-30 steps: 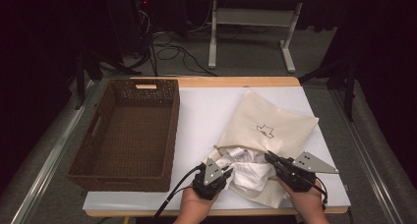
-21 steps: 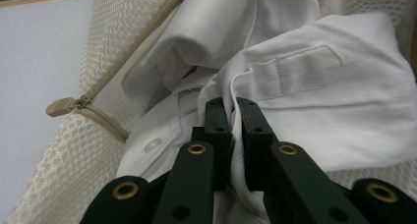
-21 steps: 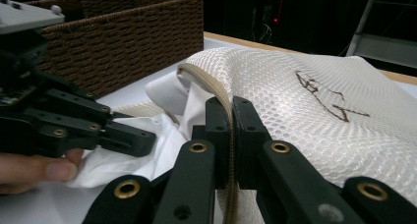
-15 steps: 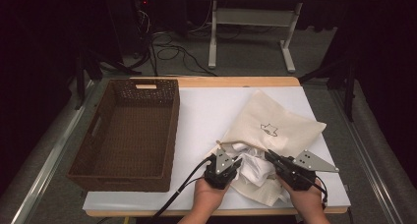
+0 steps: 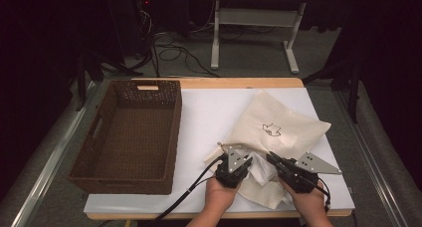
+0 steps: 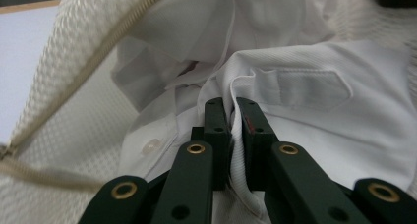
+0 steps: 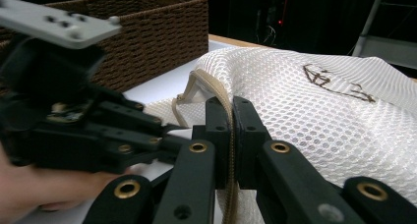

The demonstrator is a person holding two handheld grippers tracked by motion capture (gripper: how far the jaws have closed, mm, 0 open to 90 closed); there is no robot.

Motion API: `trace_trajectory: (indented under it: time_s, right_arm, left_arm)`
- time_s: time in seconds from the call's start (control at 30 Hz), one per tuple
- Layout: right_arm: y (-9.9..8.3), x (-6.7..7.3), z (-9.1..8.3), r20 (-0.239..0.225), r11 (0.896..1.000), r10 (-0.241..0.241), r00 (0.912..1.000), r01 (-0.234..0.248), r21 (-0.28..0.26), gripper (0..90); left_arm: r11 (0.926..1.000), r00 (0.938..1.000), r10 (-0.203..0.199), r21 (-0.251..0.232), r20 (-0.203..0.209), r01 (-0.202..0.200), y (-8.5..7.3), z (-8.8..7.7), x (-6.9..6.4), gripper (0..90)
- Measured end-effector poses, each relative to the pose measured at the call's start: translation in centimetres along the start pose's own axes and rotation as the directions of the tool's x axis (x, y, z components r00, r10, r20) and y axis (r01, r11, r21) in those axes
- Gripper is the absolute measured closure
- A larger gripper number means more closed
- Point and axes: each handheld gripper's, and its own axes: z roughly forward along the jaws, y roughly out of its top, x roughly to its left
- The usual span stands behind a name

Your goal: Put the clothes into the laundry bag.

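Observation:
A cream mesh laundry bag (image 5: 286,127) with a small dark logo lies on the white table top at the right. A white shirt (image 5: 259,171) spills from the bag's open mouth at the near end. My left gripper (image 5: 246,161) is at that mouth; in the left gripper view it (image 6: 232,111) is shut on a fold of the shirt (image 6: 300,130), beside the bag's zipper (image 6: 98,52). My right gripper (image 5: 272,158) sits just right of it, and in the right gripper view it (image 7: 231,108) is shut on the zipper edge (image 7: 216,91) of the bag (image 7: 319,116).
A dark brown wicker basket (image 5: 171,132) stands open on the left of the table, also seen in the right gripper view (image 7: 147,42). A black cable (image 5: 194,187) trails from the left gripper toward the near edge. The table's far middle is bare white surface (image 5: 214,112).
My left gripper has moved right and forward to the bag's mouth. The bag has bunched and shifted slightly away. The right gripper has barely moved.

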Motion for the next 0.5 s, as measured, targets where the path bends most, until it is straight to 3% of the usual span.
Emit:
trace_trajectory:
  time_s: [0.1,0.2,0.33,0.4,0.5]
  right_arm:
    - [-0.1,-0.1,0.0,-0.002,1.0,0.003,1.0,-0.003,-0.003,88.7]
    - [-0.2,-0.2,-0.2,0.002,1.0,0.013,0.9999,-0.013,-0.001,88.6]
    - [-0.3,-0.3,-0.2,0.0,1.0,0.011,0.9999,-0.011,0.001,88.6]
    - [-0.3,-0.2,-0.3,0.003,1.0,0.0,1.0,0.0,0.007,88.6]
    - [-0.3,-0.1,-0.3,0.004,1.0,-0.004,1.0,0.003,0.009,88.6]
  left_arm:
    - [0.9999,1.0,-0.006,0.008,-0.006,0.006,0.0,0.7,0.4,81.9]
    - [0.9999,0.9999,-0.005,0.016,0.01,0.005,-0.3,0.1,0.7,66.5]
    - [0.9995,0.9998,0.015,0.029,0.012,-0.015,-0.9,-2.3,1.1,37.3]
    - [0.9989,0.9998,0.013,0.045,0.017,-0.013,-1.4,-3.8,1.4,28.8]
    - [0.9977,0.9997,-0.001,0.068,0.023,-0.001,-2.5,-5.4,1.8,24.8]
